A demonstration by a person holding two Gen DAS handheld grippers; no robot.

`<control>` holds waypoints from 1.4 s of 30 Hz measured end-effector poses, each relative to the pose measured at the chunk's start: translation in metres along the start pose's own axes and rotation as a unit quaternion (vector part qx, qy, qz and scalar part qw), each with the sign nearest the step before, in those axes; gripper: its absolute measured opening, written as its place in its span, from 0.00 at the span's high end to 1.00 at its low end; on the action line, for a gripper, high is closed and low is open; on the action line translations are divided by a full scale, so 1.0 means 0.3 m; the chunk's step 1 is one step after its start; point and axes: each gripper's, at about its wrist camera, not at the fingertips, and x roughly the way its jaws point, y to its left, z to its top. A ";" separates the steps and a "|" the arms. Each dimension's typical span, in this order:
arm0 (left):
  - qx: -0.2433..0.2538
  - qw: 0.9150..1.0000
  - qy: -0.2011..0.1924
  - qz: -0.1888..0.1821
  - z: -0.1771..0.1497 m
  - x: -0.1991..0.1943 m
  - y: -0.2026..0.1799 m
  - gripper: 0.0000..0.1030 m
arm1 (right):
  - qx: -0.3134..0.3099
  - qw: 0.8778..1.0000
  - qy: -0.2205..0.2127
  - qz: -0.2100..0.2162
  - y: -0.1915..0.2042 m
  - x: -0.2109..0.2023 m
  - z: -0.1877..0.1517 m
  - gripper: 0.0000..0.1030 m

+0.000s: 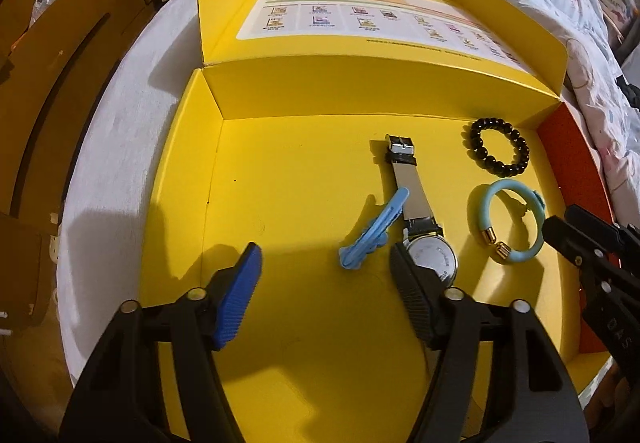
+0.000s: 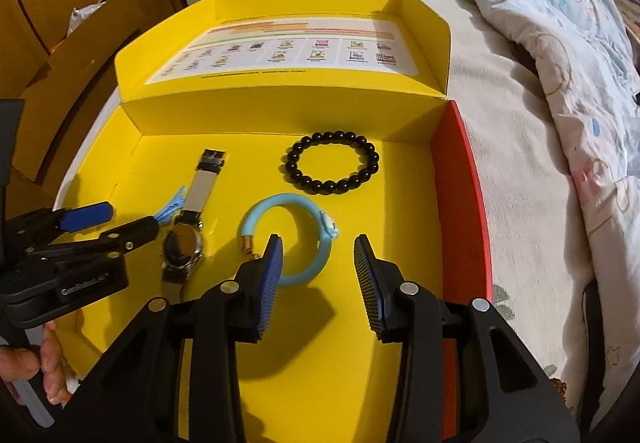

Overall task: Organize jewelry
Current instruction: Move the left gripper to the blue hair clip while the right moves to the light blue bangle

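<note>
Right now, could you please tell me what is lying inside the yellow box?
Inside the yellow box lie a black bead bracelet, a light blue bangle, a wristwatch and a blue hair clip. The left gripper covers part of the watch's lower strap.

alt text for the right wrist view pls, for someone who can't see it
An open right gripper hovers over a light blue bangle in a yellow box on a bed; a black bead bracelet lies beyond, a watch to the left beside the open left gripper.
</note>
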 end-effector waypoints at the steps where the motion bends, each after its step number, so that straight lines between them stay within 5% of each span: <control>1: -0.001 1.000 0.002 -0.002 0.001 0.004 0.002 0.42 | -0.003 1.000 0.001 -0.004 0.002 0.007 0.005 0.60; 35: 0.004 0.999 0.024 -0.036 0.032 0.042 -0.003 0.55 | -0.016 0.998 0.055 -0.021 0.021 0.122 0.041 0.60; 42: 0.006 0.999 0.023 -0.040 0.046 0.054 -0.010 0.66 | -0.012 0.998 0.060 -0.012 0.018 0.127 0.038 0.61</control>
